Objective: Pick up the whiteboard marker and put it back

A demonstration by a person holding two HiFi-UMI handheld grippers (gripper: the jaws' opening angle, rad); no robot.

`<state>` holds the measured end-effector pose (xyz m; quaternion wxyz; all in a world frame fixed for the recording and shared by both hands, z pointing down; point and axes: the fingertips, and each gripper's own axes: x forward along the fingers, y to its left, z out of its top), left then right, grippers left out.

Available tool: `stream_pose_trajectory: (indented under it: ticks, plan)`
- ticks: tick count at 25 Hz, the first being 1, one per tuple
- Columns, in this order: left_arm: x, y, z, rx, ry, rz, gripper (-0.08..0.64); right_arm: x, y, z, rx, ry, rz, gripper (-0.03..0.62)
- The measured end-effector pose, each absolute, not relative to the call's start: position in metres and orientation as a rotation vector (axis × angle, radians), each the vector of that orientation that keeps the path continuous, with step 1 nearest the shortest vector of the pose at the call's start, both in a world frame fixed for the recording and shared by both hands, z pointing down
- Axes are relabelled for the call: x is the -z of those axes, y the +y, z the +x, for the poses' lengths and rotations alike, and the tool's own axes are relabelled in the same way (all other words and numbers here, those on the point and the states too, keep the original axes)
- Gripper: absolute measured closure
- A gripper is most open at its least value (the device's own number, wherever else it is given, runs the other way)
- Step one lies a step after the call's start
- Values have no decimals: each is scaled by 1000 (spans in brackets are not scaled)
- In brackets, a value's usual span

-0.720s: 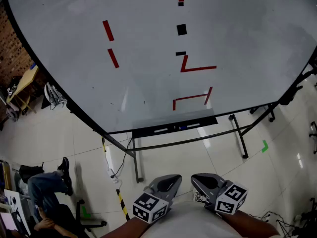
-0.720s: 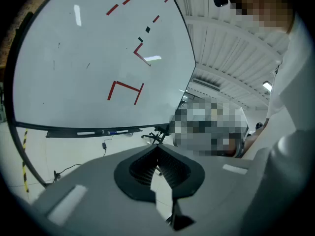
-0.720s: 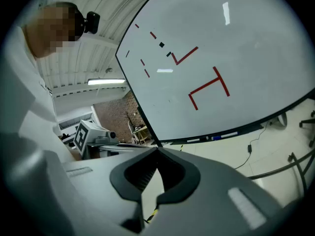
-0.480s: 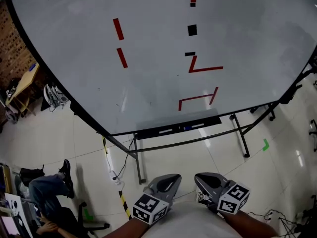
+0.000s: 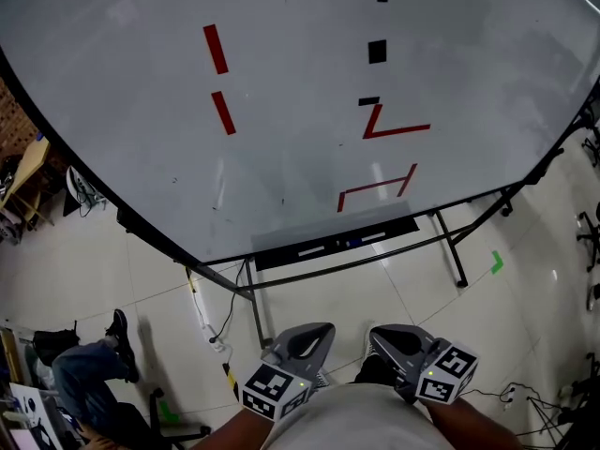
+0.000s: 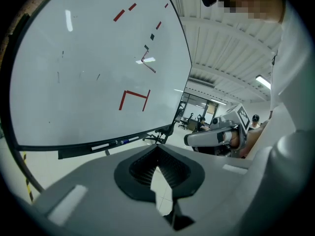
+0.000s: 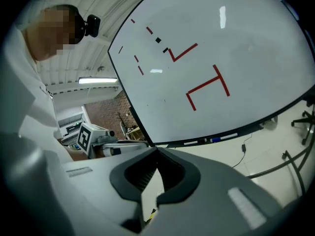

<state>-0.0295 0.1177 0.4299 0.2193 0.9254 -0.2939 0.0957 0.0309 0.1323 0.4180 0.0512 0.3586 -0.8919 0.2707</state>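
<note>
right gripper point(image 7: 157, 151): grey jaws pressed tip to tip, nothing between them, pale floor showing through the gap below.
whiteboard point(image 7: 231, 43): big white board filling the upper right, with red angled strokes and small black squares.
tray: black ledge point(image 7: 253, 127) along the board's lower edge, thin white and blue whiteboard markers point(image 7: 215, 139) lying on it.
left gripper point(image 7: 118, 144): off at the left, its square-marker cube facing us.

1. Bright, even indoor light; shadows on the glossy pale tiled floor point(image 5: 422, 289) are faint.
2. The large glossy white whiteboard point(image 5: 281, 139) shows pale glare streaks toward 6 o'clock in the head view.
3. Both gripper views bow straight edges and darken at the corners; a ceiling strip lamp point(image 6: 262, 81) glows at 3 o'clock in the left one.
4. The grey plastic left gripper point(image 6: 157, 149) and right gripper point(image 7: 156, 151) look slightly soft near the lens.
</note>
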Motion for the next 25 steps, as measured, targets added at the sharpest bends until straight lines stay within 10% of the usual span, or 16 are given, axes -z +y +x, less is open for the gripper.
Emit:
stream_pose_trajectory:
  ticks: [25]
  plan:
    - [-444,-16,41,-637,-1230,2584,545,-447,-12,101,-581,-2725,553,592]
